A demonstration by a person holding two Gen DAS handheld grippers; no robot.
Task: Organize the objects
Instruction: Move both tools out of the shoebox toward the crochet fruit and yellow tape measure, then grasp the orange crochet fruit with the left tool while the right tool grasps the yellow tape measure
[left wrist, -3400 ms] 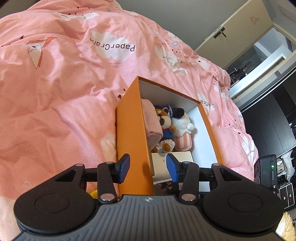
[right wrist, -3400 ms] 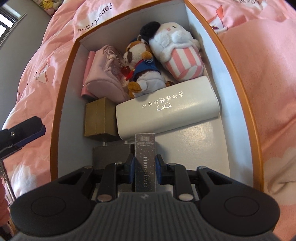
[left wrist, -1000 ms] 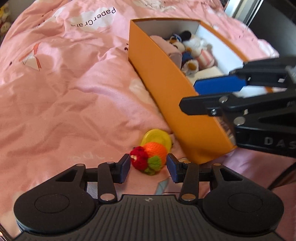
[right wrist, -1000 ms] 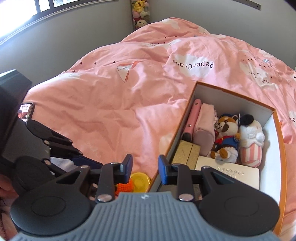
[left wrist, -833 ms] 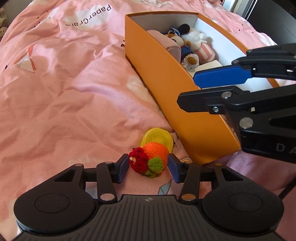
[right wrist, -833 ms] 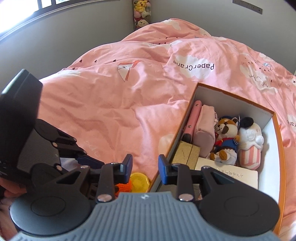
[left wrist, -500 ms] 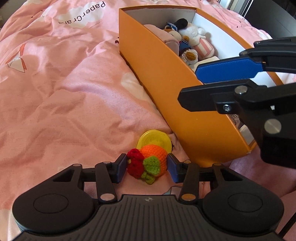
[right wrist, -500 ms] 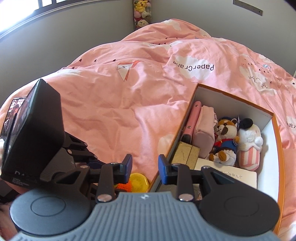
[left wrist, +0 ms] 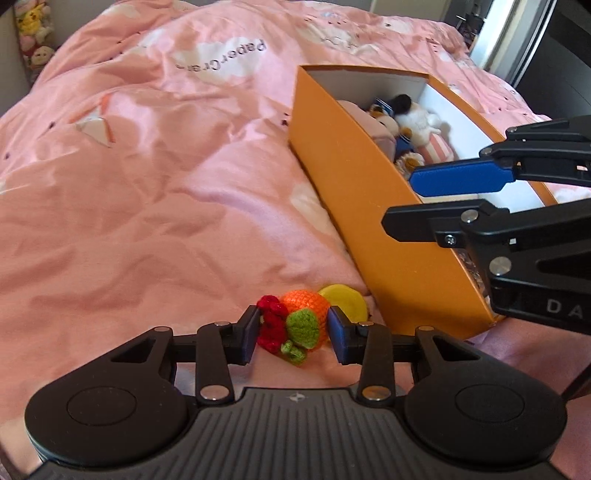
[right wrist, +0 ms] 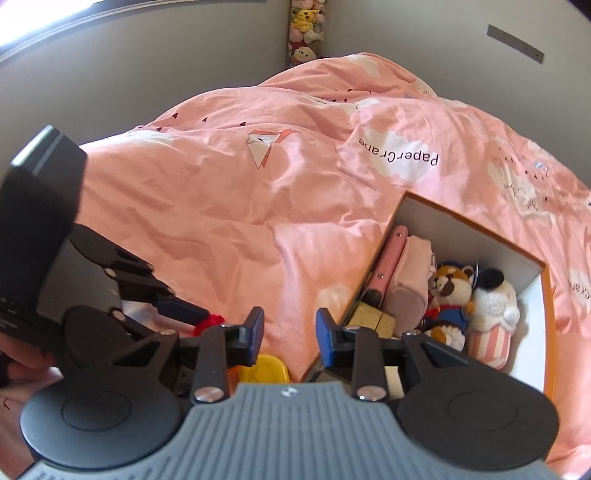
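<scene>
A crocheted fruit toy [left wrist: 295,325], orange, red and green, lies on the pink duvet next to a yellow disc [left wrist: 345,300]. My left gripper [left wrist: 293,338] has its jaws on both sides of the toy, touching it. An orange box [left wrist: 373,206] with white inside stands to the right, holding plush toys [right wrist: 476,299], a pink pouch [right wrist: 410,280] and a gold box [right wrist: 373,319]. My right gripper [right wrist: 290,334] is open and empty, hovering above the box's near left wall; it also shows in the left wrist view [left wrist: 432,201].
The pink duvet [left wrist: 147,192] covers the whole bed, rumpled and soft. Stuffed toys [right wrist: 304,33] sit in the far corner by the grey wall. A doorway and dark furniture lie beyond the bed at right [left wrist: 524,48].
My left gripper has moved onto the crocheted toy and its jaws have narrowed around it. My right gripper let go of the card box earlier, rose out of the orange box and hovers open.
</scene>
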